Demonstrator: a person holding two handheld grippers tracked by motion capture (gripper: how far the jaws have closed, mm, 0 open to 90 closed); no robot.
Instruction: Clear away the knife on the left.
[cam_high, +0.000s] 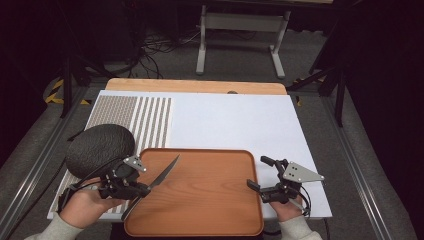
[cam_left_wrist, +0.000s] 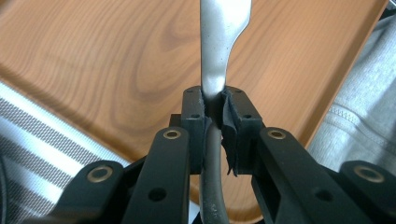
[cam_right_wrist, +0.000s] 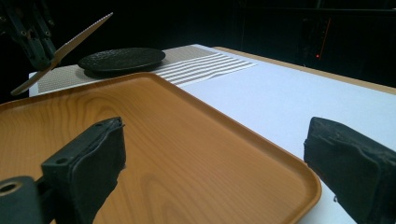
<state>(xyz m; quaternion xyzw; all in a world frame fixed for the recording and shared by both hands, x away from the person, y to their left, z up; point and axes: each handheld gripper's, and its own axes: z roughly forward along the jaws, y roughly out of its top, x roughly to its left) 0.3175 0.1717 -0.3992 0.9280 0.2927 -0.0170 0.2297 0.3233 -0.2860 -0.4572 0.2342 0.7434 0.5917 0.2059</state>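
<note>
A left gripper (cam_high: 134, 190) clamps a knife (cam_high: 156, 184) slanting over the left edge of a wooden tray (cam_high: 200, 200). A dark plate (cam_high: 99, 147) lies just beside it. The right gripper (cam_high: 257, 172) stands open by the tray's right rim.

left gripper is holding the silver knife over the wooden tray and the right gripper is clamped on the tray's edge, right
Not quite. The left gripper does hold the silver metal knife over the brown wooden tray, but the right gripper is not clamped on the tray's edge: the right gripper view shows its jaws wide apart with nothing between them, near the tray's rim.
</note>
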